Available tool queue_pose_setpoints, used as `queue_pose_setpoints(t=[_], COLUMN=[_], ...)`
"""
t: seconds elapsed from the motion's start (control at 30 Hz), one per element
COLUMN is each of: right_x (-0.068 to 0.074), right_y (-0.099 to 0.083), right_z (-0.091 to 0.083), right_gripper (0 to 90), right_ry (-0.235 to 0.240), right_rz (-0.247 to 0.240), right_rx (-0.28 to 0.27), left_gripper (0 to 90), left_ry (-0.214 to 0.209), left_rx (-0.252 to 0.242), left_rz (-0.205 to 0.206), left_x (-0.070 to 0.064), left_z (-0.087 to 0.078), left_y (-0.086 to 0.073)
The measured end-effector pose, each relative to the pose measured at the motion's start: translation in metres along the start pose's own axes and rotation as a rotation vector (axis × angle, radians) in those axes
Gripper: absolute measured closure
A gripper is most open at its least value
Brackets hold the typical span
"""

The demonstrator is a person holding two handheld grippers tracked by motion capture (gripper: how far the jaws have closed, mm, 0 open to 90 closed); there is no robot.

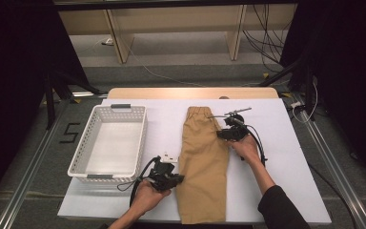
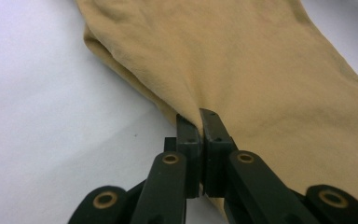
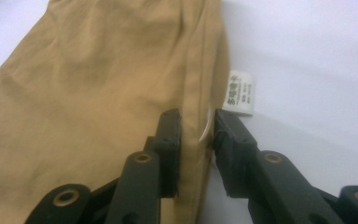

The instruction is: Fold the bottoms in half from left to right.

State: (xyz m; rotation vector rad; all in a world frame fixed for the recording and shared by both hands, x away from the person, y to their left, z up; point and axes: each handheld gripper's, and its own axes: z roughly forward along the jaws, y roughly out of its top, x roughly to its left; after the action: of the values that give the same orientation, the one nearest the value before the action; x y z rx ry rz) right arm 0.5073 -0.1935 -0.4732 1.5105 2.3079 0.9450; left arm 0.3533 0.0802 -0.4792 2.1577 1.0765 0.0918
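The left gripper [image 2: 196, 122] is pinching the trousers' [image 1: 204, 162] left edge; the right gripper [image 3: 196, 128], jaws apart, is straddling their right edge beside the label [image 3: 240, 92].

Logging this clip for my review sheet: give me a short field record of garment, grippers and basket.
garment: tan trousers, folded lengthwise, flat on the white table cover
left gripper: shut on the trousers' edge
right gripper: fingers astride the opposite edge, a gap visible, beside a white label
basket: white basket left of the trousers, nothing visible inside
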Motion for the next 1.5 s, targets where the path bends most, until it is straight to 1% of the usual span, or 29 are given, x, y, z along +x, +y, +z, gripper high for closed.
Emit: queue_pose_setpoints(t=[0.07,0.1,0.17,0.2,0.33,0.47,0.57,0.6,0.63,0.67,0.73,0.77,0.8,0.83,0.9,0.93,1.03,1.13,1.2,1.27,1.3,1.37,1.5], right_x=[-0.003,-0.005,-0.008,-0.009,-0.008,-0.008,-0.007,-0.007,-0.007,-0.007,-0.009,-0.009,-0.009,-0.009,-0.009,-0.009,-0.010,-0.010,-0.009,-0.007,-0.006,-0.004,0.002], right_y=[0.000,0.000,-0.002,-0.003,-0.003,-0.004,-0.006,-0.006,-0.005,-0.005,-0.005,-0.004,-0.004,-0.003,-0.003,-0.003,-0.004,-0.004,-0.005,-0.006,-0.006,-0.007,-0.008], right_z=[-0.003,-0.005,-0.007,-0.007,-0.004,-0.002,0.000,0.000,0.000,-0.001,-0.005,-0.007,-0.010,-0.014,-0.019,-0.022,-0.029,-0.036,-0.040,-0.044,-0.046,-0.050,-0.056], right_gripper=[74.4,77.3,86.9,88.4,88.9,88.4,86.9,84.7,80.7,79.2,76.6,74.3,71.6,67.9,63.3,60.3,49.6,45.6,43.1,40.6,39.7,38.4,34.3], right_ry=[-0.022,-0.032,-0.030,-0.027,-0.040,-0.044,-0.057,-0.066,-0.075,-0.080,-0.078,-0.081,-0.084,-0.080,-0.070,-0.066,-0.049,-0.030,-0.023,-0.022,-0.011,0.010,0.025], right_rz=[-0.013,-0.014,-0.009,-0.011,-0.036,-0.034,-0.040,-0.042,-0.042,-0.038,-0.036,-0.039,-0.041,-0.041,-0.052,-0.059,-0.054,-0.060,-0.061,-0.062,-0.054,-0.053,-0.068], right_rx=[-0.009,-0.013,-0.012,-0.010,-0.010,-0.006,-0.006,-0.007,-0.007,-0.012,-0.021,-0.026,-0.034,-0.040,-0.054,-0.060,-0.071,-0.083,-0.091,-0.100,-0.109,-0.127,-0.154], left_gripper=[87.1,87.1,86.9,86.9,86.9,86.7,86.5,86.2,85.8,85.0,82.4,79.1,73.8,65.3,55.2,52.1,42.8,37.6,34.9,32.5,31.6,29.5,27.1], left_ry=[-0.002,-0.002,-0.007,-0.008,-0.011,-0.015,-0.015,-0.016,-0.018,-0.022,-0.023,-0.021,-0.011,-0.003,0.015,0.020,0.036,0.050,0.048,0.041,0.042,0.037,0.029], left_rx=[-0.001,-0.001,0.002,0.003,0.003,0.013,0.015,0.016,0.013,0.013,0.011,0.005,0.004,0.000,-0.019,-0.030,-0.057,-0.088,-0.102,-0.123,-0.123,-0.125,-0.133], left_rz=[0.001,0.000,0.004,0.005,0.006,0.008,0.009,0.005,-0.004,-0.010,-0.007,-0.008,-0.010,-0.013,-0.022,-0.028,-0.032,-0.044,-0.052,-0.052,-0.049,-0.050,-0.058], left_x=[0.000,0.000,0.000,-0.001,-0.001,0.000,-0.001,0.000,0.000,0.001,0.000,0.000,0.000,-0.001,0.000,-0.001,-0.001,0.000,0.001,0.001,0.001,0.000,0.000], left_z=[0.000,0.001,0.001,0.001,0.001,0.003,0.003,0.002,0.002,0.001,-0.001,-0.003,-0.005,-0.006,-0.011,-0.013,-0.019,-0.023,-0.025,-0.027,-0.027,-0.027,-0.026], left_y=[0.000,-0.001,-0.001,-0.001,-0.001,-0.001,-0.002,-0.001,-0.001,-0.001,0.000,0.002,0.003,0.004,0.006,0.007,0.011,0.014,0.015,0.016,0.016,0.017,0.020])
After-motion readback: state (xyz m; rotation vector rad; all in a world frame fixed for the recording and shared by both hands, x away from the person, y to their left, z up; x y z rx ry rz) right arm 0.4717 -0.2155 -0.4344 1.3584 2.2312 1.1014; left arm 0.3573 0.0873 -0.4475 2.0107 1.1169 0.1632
